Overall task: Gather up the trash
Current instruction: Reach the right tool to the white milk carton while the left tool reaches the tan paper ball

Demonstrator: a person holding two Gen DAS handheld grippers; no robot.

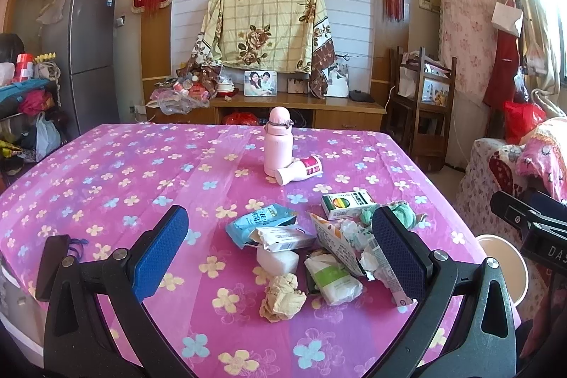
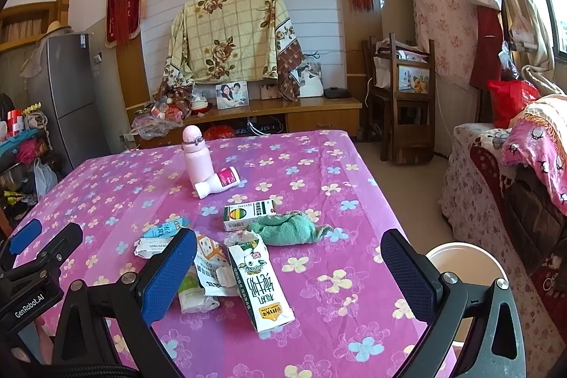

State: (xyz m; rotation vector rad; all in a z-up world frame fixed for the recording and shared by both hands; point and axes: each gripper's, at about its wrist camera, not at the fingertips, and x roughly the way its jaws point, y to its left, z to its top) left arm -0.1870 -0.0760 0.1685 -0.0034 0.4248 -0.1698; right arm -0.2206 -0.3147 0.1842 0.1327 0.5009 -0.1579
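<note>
Both grippers hang over the desk (image 1: 106,165), jaws wide open, holding nothing. Flattened milk carton (image 2: 260,286) lies between right gripper (image 2: 288,271) jaws, long axis approx. along the fingers. Left gripper (image 1: 280,247) frames the paper pile; right seems nearer the bin (image 2: 460,257).

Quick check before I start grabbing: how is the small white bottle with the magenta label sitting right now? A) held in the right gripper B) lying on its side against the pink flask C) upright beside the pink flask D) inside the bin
B: the white bottle lies tipped over on the tablecloth, its end against the base of the upright pink flask.
</note>
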